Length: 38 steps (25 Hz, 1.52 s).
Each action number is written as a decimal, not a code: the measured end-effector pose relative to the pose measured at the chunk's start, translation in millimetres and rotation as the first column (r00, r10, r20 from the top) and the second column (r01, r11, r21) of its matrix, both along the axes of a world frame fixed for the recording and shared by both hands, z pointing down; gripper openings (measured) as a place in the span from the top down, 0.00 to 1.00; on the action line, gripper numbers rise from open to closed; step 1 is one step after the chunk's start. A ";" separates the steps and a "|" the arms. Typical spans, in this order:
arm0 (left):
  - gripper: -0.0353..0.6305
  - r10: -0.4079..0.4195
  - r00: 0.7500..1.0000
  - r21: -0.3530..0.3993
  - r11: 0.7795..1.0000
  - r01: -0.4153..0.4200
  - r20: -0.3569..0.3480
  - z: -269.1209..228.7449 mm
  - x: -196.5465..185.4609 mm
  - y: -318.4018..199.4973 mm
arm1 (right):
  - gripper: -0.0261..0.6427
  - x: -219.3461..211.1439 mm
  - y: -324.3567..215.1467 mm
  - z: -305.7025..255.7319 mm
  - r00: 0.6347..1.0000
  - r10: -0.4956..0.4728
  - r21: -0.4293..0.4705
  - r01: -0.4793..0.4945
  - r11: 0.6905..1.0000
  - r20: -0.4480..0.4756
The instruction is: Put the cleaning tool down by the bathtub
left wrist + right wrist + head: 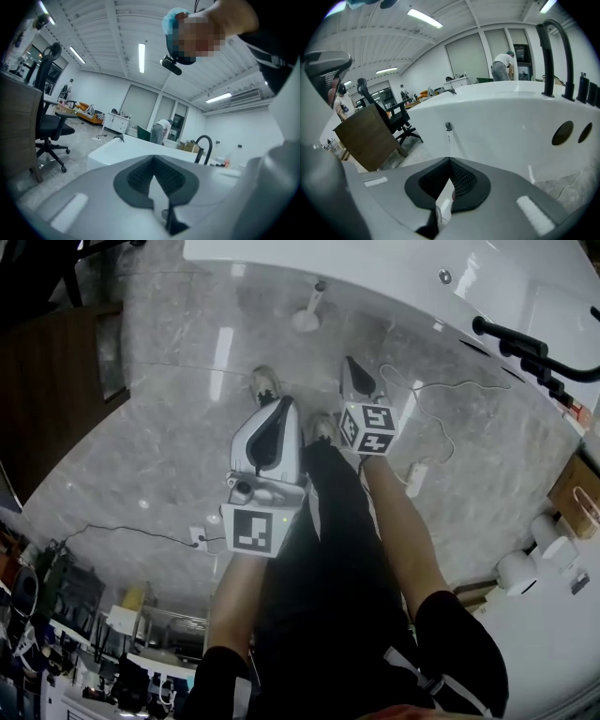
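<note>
In the head view, the white bathtub [394,268] curves across the top, and the cleaning tool [309,313] stands on the grey stone floor [159,437] just beside the bathtub's outer wall, its handle rising from a pale, rounded base. Both grippers are held out over the floor, well apart from the bathtub and from the tool: the left gripper [285,404] is the farther from the bathtub wall, and the right gripper [350,364] points toward it. A white cable with a plug block [415,476] lies on the floor near the bathtub's side. In the left gripper view, the left gripper [152,158] has its jaws brought together with nothing between them; past its tips the bathtub [126,149] shows its rim, with a black faucet [204,146] at its far edge and an office chair [49,126] well away from it. In the right gripper view, the right gripper [449,160] is likewise pinched closed and empty, and faces the bathtub [506,122]; the cleaning tool [448,133] stands against the bathtub's wall, clear of the jaws.
</note>
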<state>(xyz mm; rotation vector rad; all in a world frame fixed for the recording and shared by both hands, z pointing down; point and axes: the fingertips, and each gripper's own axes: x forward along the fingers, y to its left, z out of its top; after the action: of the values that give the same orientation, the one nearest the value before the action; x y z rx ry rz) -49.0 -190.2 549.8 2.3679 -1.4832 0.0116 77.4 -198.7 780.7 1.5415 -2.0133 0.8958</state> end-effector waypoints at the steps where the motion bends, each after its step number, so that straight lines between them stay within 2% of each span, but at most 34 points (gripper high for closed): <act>1: 0.94 0.002 1.000 0.001 1.000 -0.002 0.000 -6.2 4.2 2.9 | 0.96 3.5 4.5 -9.3 1.000 0.004 0.004 -0.004 1.000 0.004; 13: 0.94 0.049 0.999 0.062 0.997 -0.050 0.017 -89.5 47.6 19.1 | 0.96 36.3 41.0 -116.0 0.999 0.012 0.059 -0.015 0.998 0.042; 19: 0.94 0.049 0.998 0.044 0.998 -0.051 0.032 -120.2 53.7 35.2 | 0.96 38.2 52.8 -167.5 0.998 0.003 0.075 -0.008 0.997 0.063; 23: 0.94 0.031 0.999 0.046 0.998 -0.033 0.037 -149.6 52.8 44.3 | 0.96 37.0 57.2 -213.7 0.997 -0.009 0.106 0.001 0.994 0.074; 27: 0.94 -0.007 1.000 0.083 0.997 0.004 0.026 -182.7 51.7 47.8 | 0.96 39.0 56.6 -258.9 0.996 -0.007 0.140 -0.006 0.990 0.091; 38: 0.94 -0.036 0.999 0.118 0.993 0.033 0.026 -263.0 61.2 63.9 | 0.96 54.8 72.3 -370.0 0.994 -0.035 0.236 0.009 0.972 0.108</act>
<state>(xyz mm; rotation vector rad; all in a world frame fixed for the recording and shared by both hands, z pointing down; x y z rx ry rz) 12.1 -126.4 286.8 2.4423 -1.5782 -0.0527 132.2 -126.4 410.6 1.6200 -2.2820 0.7717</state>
